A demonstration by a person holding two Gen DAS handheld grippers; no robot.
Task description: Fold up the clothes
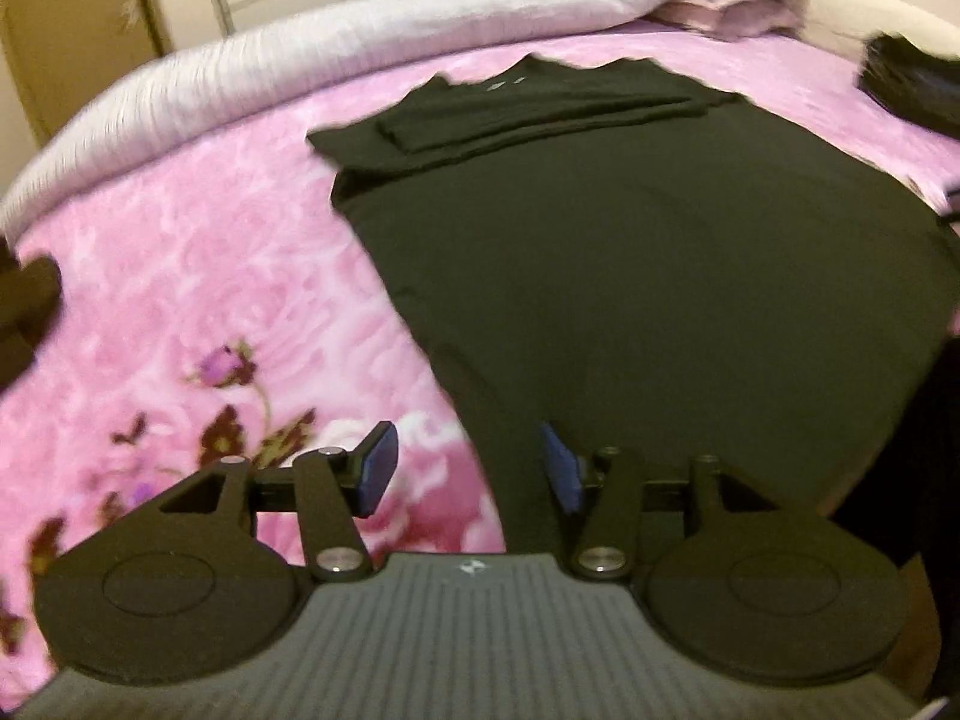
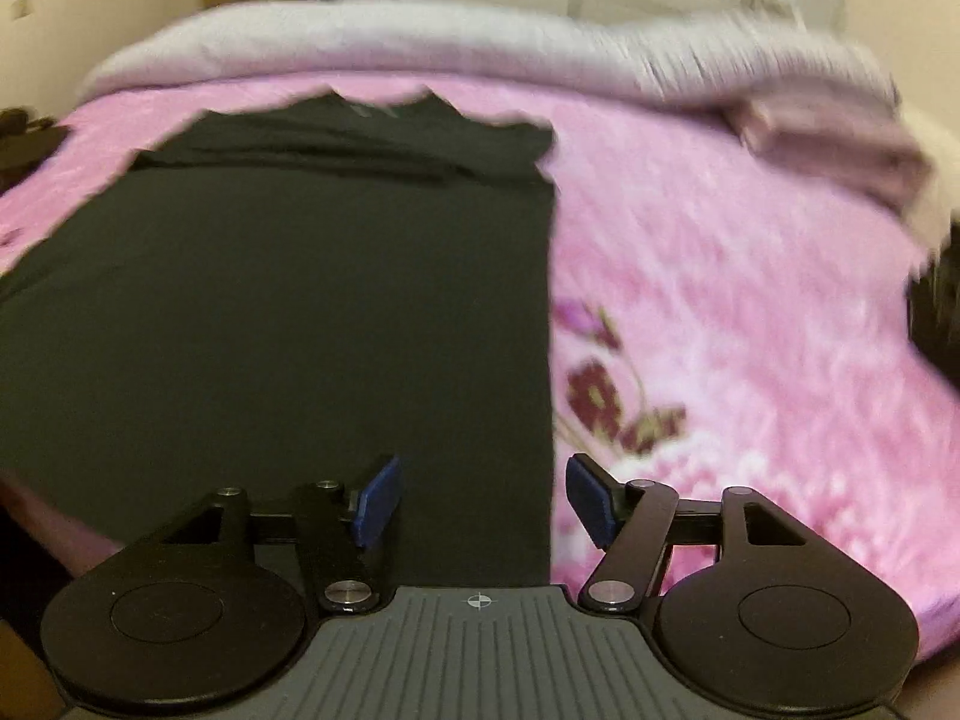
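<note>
A black shirt [image 1: 648, 252] lies flat on the pink floral blanket [image 1: 180, 276], its sleeves folded in across the top near the collar. It also shows in the right wrist view [image 2: 288, 300]. My left gripper [image 1: 471, 468] is open and empty, hovering over the shirt's lower left edge. My right gripper [image 2: 483, 498] is open and empty, hovering over the shirt's lower right edge, with the straight side hem running between its blue pads.
A grey rolled duvet [image 2: 372, 42] lies along the bed's far side. Folded mauve cloth [image 2: 840, 144] sits at the far right corner. A dark pile [image 1: 912, 84] lies at the right edge. A dark object [image 1: 24, 306] sits at the left.
</note>
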